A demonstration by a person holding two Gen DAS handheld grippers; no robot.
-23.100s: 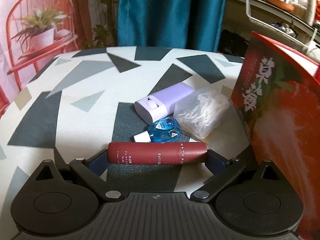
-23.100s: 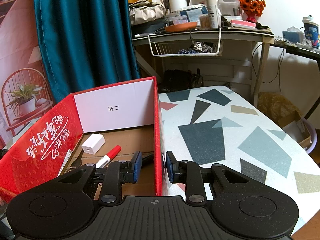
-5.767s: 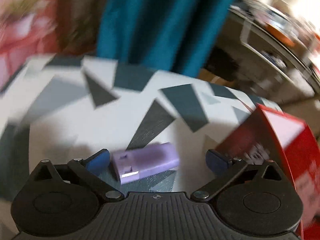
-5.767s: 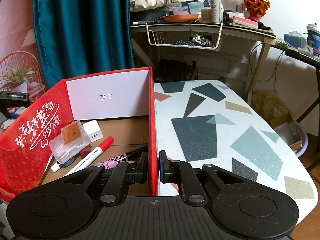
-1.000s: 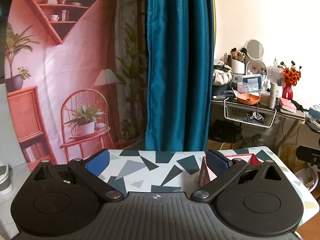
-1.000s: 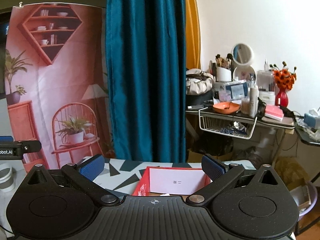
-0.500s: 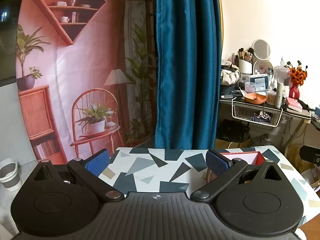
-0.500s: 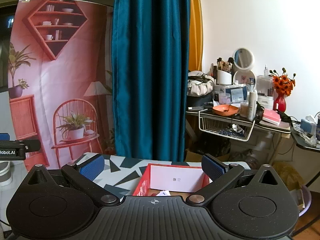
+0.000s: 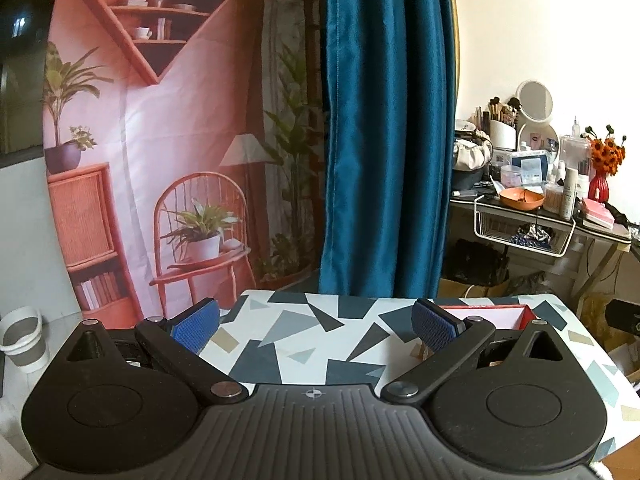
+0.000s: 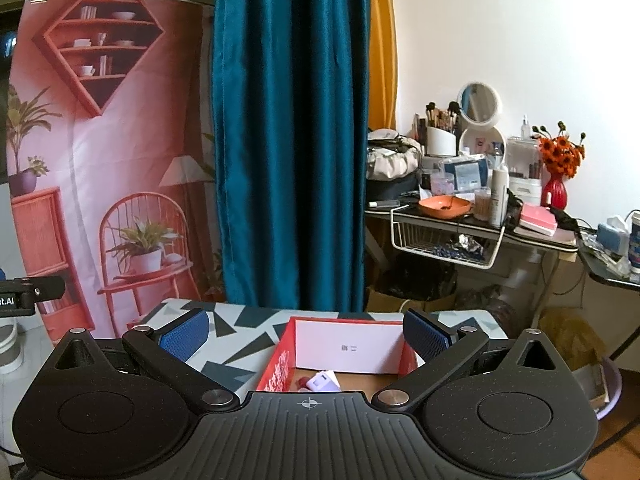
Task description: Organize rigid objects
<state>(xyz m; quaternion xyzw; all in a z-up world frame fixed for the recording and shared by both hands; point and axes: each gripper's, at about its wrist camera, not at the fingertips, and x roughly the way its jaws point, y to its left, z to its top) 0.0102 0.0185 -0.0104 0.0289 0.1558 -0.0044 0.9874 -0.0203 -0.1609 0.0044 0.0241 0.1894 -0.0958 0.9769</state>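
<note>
Left tool (image 9: pixel 316 326) and right tool (image 10: pixel 304 334), both spread wide and holding nothing, above the patterned desk (image 9: pixel 288 336). Red box (image 10: pixel 280 360) on the desk before the blue curtain (image 10: pixel 292 140); a white item (image 10: pixel 322 381) lies inside the box.

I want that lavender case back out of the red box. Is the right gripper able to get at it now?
Probably yes: the right gripper is open above the red box, whose top is open, with the lavender case uncovered.
</note>
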